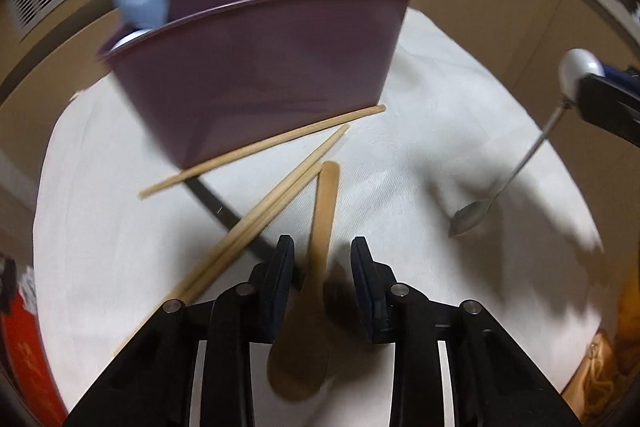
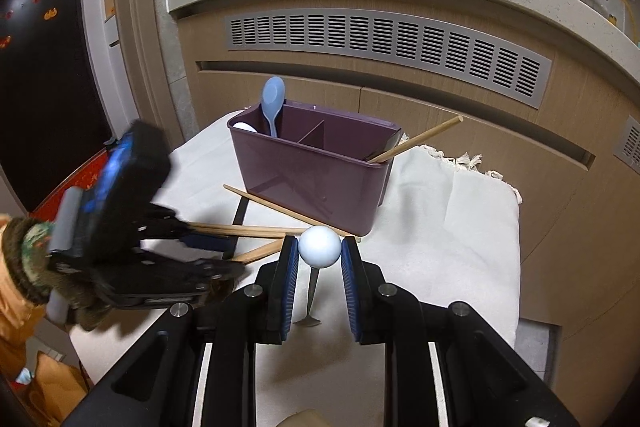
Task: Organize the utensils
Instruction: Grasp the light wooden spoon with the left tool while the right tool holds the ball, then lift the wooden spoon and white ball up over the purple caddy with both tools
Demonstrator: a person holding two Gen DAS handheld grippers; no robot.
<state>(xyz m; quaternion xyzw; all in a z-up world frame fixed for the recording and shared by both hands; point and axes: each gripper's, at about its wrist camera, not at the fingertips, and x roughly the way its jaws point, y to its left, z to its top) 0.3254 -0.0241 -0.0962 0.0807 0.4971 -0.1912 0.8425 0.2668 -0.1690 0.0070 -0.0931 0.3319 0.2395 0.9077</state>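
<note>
Left gripper [image 1: 322, 259]: your fingers stand part-way apart astride the handle of the wooden spoon [image 1: 308, 307]; a gap shows on either side, so neither pad presses it.
Wooden spoon: lies flat on the white cloth [image 1: 420, 131], bowl toward you, handle toward the caddy.
Right gripper [image 2: 319, 254]: your fingers are nearly closed and clamp the white ball end of a metal spoon [image 2: 314, 291], which hangs bowl-down to the cloth.
Purple caddy [image 2: 312, 179]: stands upright at the far edge of the cloth. Its left compartment holds a pale blue spoon [image 2: 272, 103] and a white utensil [image 2: 245, 127]; its right compartment holds one leaning chopstick [image 2: 416, 139].
Loose chopsticks [image 1: 256, 223]: a pair lies on the cloth just left of the wooden spoon; a single chopstick [image 1: 260, 151] lies along the caddy's near base.
Cloth: covers the tabletop beneath everything.
</note>
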